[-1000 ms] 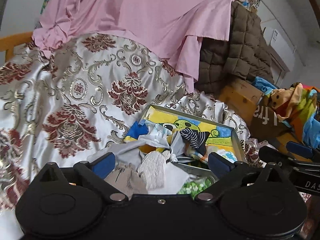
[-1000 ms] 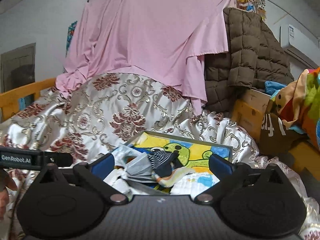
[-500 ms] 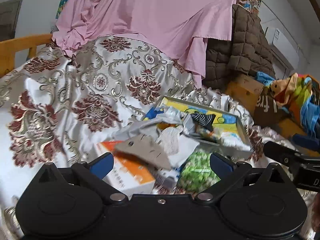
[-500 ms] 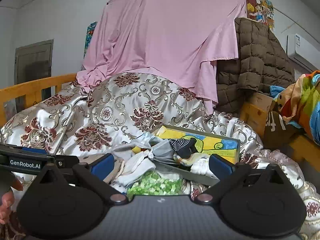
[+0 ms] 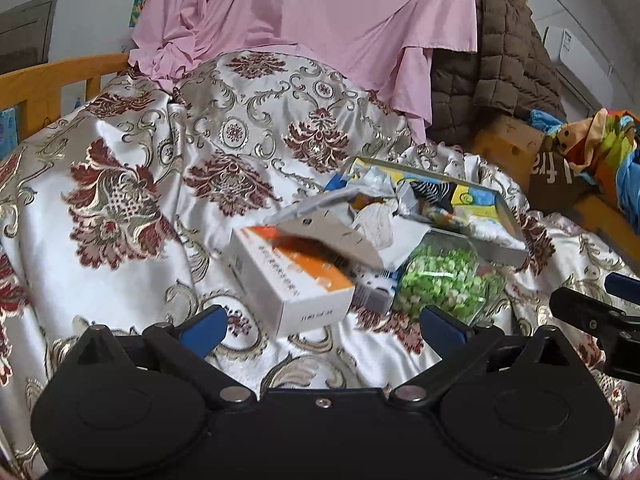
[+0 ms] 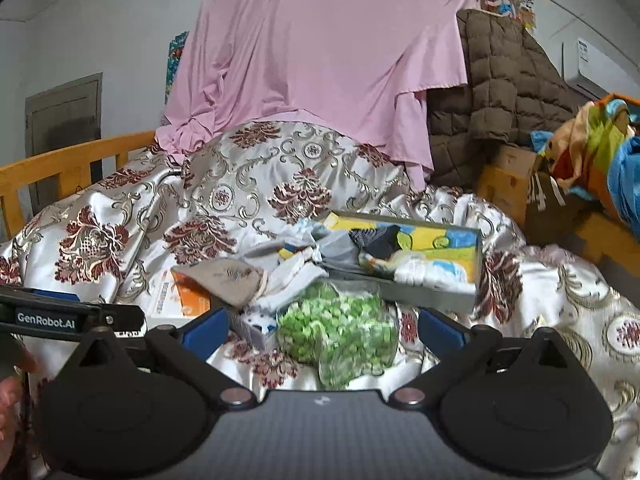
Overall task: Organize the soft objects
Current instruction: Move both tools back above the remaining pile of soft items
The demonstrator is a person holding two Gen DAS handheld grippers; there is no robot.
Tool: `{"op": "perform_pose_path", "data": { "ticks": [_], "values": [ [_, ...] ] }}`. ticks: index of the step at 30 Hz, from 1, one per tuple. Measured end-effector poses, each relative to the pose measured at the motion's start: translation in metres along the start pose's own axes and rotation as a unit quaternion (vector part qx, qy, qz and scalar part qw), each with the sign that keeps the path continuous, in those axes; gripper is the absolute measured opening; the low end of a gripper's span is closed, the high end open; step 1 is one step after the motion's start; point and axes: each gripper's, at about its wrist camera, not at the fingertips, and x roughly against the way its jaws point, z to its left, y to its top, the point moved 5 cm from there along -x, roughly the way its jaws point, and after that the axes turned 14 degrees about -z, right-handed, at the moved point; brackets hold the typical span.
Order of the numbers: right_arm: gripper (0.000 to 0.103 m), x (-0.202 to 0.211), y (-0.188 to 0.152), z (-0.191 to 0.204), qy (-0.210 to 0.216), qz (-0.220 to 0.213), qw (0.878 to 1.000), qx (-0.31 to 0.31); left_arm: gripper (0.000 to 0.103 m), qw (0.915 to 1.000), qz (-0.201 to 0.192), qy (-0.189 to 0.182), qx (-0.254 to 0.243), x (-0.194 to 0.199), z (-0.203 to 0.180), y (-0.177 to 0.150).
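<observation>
Both tongs apart, gripping nothing. Left gripper (image 5: pixel 323 327) above bare patterned bedspread (image 5: pixel 132 184), blue pads wide, just short of orange-white carton (image 5: pixel 294 276). Right gripper (image 6: pixel 323 327) also spread, pads either side of clear bag w/ green bits (image 6: pixel 340 330) in its view, not touching it as far as visible. Left tool's side seen at left edge of right view, w/ a bit of a hand (image 6: pixel 10 394) below it.

Soft items piled mid-bedspread: shallow tray w/ yellow-blue cartoon print (image 6: pixel 440 300), tilted, holding striped sock (image 5: pixel 430 191), grey cloth (image 6: pixel 340 250), white folded piece (image 6: pixel 430 272). Beige sock (image 6: pixel 228 278) draped over carton's far end, spilling out of tray's near-left corner alongside white knit piece (image 5: pixel 374 222). Green bag just in front of tray's near edge, beside carton; small white-blue box (image 6: pixel 256 326) btwn them.

Behind: pink sheet (image 6: pixel 320 52) hung over back, brown quilted jacket (image 6: pixel 504 80) to right, wooden bed rail (image 6: pixel 72 160) left, colourful fabric (image 6: pixel 600 140) far right.
</observation>
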Motion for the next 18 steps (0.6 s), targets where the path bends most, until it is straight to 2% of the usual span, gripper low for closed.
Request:
{"op": "perform_pose_path", "data": {
  "ticks": [18],
  "values": [
    [0.103, 0.005, -0.034, 0.0, 0.002, 0.048, 0.999, -0.009, 0.102, 0.9988, 0.04, 0.018, -0.022, 0.005, 0.002, -0.027]
  ]
}}
